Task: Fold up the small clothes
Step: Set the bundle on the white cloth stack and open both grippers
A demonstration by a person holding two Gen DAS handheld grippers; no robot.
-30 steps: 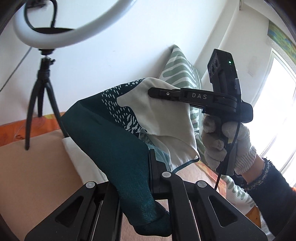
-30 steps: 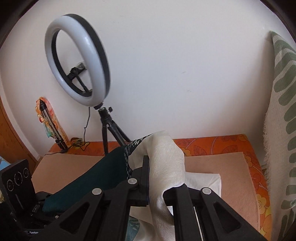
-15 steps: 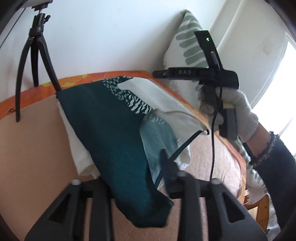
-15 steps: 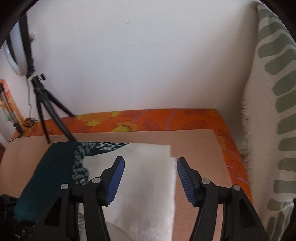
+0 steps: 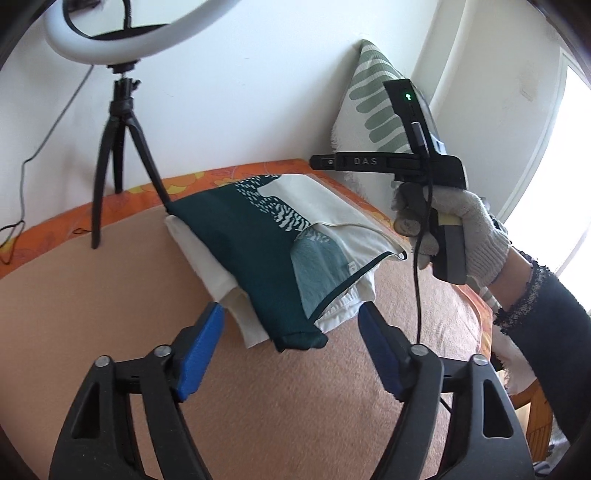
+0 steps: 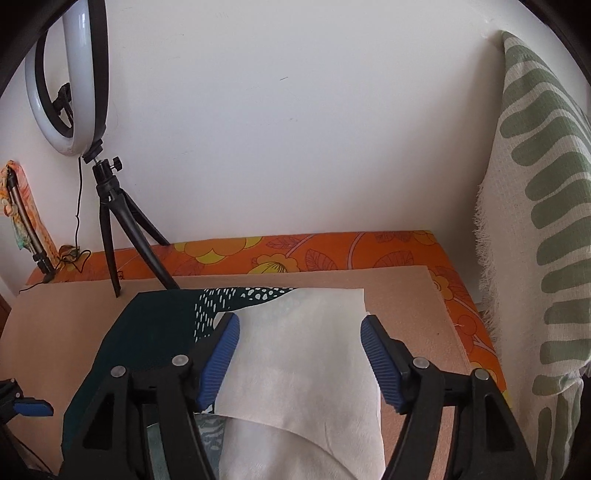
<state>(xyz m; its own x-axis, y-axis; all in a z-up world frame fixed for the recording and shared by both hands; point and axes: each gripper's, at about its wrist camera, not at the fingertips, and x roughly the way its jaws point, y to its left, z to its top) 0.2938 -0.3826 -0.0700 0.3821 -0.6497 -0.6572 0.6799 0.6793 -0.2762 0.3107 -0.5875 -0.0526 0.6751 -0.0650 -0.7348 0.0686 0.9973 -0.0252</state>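
On the tan surface (image 5: 110,295) at twelve o'clock from my left hand-held gripper (image 5: 291,332) lies the garment (image 5: 258,251), a small piece in dark teal and cream with a white dash pattern. It is doubled over on itself: the teal half lies flat on top, and a cream layer shows beneath it along the edge at nine o'clock and at the near corner. From the right wrist view the cream part of it spreads flat between and past my right hand-held gripper (image 6: 299,354).

Both of my hand-held grippers have just been opening, and each now stands with its blue pads wide apart. Nothing is pinched in either one. The near teal corner lies just beyond the left tips, in line with the gap between them, untouched; the cream cloth lies below the right one, and I cannot tell whether those tips brush it.

I judge one fold to be laid down and let go. What is left, as far as I can see: toward three o'clock a lighter teal panel and a cream flap with dark piping sit loosely, with a white edge bunched under them, so that side looks untidy. The bundle also looks wide enough for another fold. A ring light (image 5: 122,33) on its tripod (image 5: 118,162) stands at eleven o'clock, clear of the cloth.
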